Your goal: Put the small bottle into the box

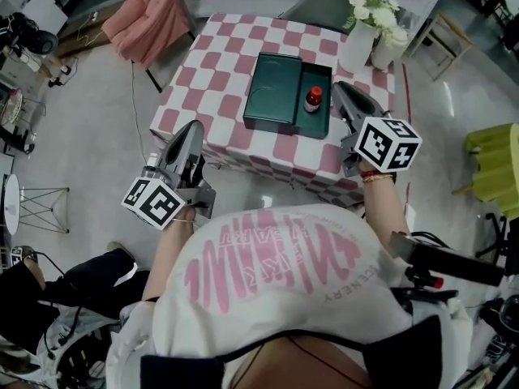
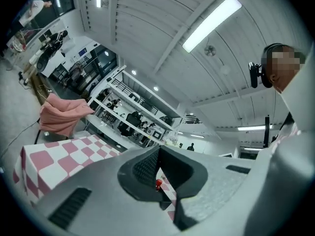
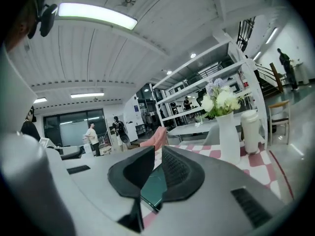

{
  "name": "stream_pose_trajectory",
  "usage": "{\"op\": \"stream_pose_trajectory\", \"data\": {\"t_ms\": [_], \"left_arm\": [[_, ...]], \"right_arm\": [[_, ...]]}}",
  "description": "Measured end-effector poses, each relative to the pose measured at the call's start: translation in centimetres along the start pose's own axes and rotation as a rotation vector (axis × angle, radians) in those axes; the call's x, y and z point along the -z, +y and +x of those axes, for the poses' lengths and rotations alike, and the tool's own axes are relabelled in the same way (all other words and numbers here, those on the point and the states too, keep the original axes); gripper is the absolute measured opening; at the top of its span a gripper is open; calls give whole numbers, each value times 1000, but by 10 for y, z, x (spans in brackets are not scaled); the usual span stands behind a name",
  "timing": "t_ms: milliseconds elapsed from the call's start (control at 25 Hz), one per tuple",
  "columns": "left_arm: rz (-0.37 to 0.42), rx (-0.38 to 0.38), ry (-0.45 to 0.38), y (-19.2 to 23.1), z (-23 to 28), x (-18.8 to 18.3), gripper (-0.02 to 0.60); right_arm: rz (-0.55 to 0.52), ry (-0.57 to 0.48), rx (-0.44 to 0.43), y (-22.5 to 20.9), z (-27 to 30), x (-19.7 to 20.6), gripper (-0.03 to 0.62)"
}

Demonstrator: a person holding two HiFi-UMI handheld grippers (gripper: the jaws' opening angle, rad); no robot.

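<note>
The small bottle [image 1: 313, 99], red-capped, stands upright inside the dark green box [image 1: 318, 126] on the checkered table [image 1: 209, 79]. The box's lid [image 1: 273, 89] lies flat just left of it. My right gripper [image 1: 344, 89] hovers at the box's right side, its jaws a narrow gap apart with nothing between them. Through that gap in the right gripper view [image 3: 158, 155] a piece of the green box [image 3: 153, 190] shows. My left gripper [image 1: 193, 128] hangs off the table's near left edge, shut and empty. The bottle's red cap [image 2: 158, 184] peeks past its jaws [image 2: 158, 154].
A white vase with flowers [image 1: 358, 45] and a white jar [image 1: 388, 49] stand at the table's far right corner, behind the box. A chair draped in pink cloth [image 1: 150, 14] is at the far left. A yellow-green seat [image 1: 495, 164] is on the right.
</note>
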State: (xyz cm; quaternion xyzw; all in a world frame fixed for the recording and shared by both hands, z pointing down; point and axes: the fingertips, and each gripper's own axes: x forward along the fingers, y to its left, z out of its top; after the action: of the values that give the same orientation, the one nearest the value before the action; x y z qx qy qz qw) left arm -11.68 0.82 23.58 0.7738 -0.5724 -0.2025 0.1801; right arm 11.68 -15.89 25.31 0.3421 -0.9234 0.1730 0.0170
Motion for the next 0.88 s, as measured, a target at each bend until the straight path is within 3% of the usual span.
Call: {"op": "stream_pose_trajectory", "data": {"t_ms": [320, 680, 880], "left_arm": [[-30, 143, 40, -27, 11, -14, 8], [20, 206, 118, -16, 3, -9, 7], [13, 207, 159, -7, -8, 1, 8]], "right_arm": [[-132, -104, 187, 13, -56, -36, 14], [-175, -17, 367, 26, -98, 8, 11], [-153, 36, 414, 34, -116, 38, 8]]}}
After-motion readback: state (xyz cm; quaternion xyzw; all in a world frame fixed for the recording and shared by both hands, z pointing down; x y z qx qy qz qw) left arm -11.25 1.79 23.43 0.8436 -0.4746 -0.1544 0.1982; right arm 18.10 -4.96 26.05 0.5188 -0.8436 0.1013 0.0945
